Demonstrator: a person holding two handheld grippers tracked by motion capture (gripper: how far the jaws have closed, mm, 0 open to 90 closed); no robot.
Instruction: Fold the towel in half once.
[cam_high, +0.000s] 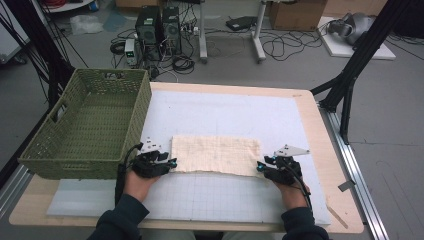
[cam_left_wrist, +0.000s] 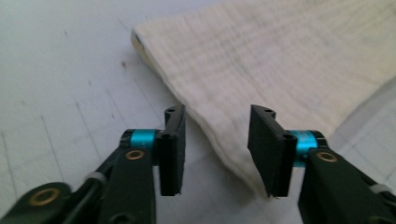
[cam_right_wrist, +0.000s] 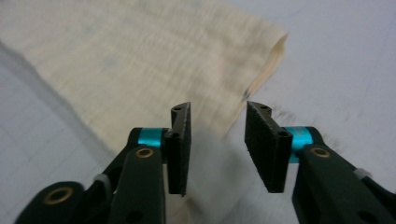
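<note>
The wooden tabletop (cam_high: 320, 130) spans the middle of the high view, most of it covered by a pale gridded mat (cam_high: 225, 112). A green woven basket (cam_high: 87, 125) sits at the left of the frame on the tabletop's left edge, its near right corner just beside the left gripper (cam_high: 172, 163); nothing lies between either gripper and the cloth. On the floor past the tabletop, at the top of the frame, stand two dark computer towers (cam_high: 159, 25) among loose cables, with a cardboard box (cam_high: 297, 14) at the upper right. The cream cloth (cam_high: 216, 155) lies flat in the lower middle of the frame on the mat, folded to a long rectangle with a faint checked weave; the left gripper view shows its layered edge (cam_left_wrist: 205, 121) running between the fingers (cam_left_wrist: 173, 140), which stand apart and do not press it. The right gripper (cam_high: 260, 166) sits at the cloth's right end, and in the right gripper view its fingers (cam_right_wrist: 180, 144) are likewise apart, with the cloth's corner (cam_right_wrist: 233, 93) in the gap, blurred. No writing can be read.
</note>
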